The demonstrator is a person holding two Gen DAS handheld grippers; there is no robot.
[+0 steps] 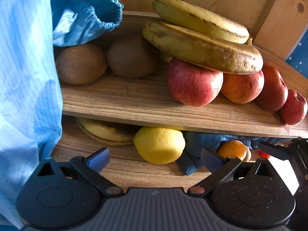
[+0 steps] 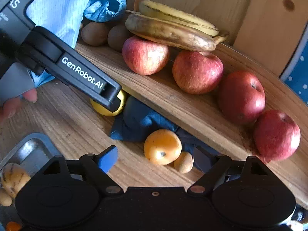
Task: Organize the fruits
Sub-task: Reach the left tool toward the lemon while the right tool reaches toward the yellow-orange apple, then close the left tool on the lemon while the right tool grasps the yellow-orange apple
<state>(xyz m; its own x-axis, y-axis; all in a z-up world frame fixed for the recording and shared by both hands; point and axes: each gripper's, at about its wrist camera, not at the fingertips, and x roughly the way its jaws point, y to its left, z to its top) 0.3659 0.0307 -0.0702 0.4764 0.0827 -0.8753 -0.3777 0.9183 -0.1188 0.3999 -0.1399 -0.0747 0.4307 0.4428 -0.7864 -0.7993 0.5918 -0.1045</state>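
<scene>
lemon (image 1: 159, 144) sits low centre, between the spread, empty fingers of the left gripper (image 1: 155, 158); close squarely. right gripper (image 2: 156, 158) gapes, empty, before the orange (image 2: 162, 146).

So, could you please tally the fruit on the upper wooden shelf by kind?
Red apples: 4
Yellow, brown-spotted bananas: 2
Brown fuzzy kiwis: 2
Total: 8

Warm side light, deep shadow under the shelf (image 1: 146, 104), fisheye-bent edges, soft blur
</scene>
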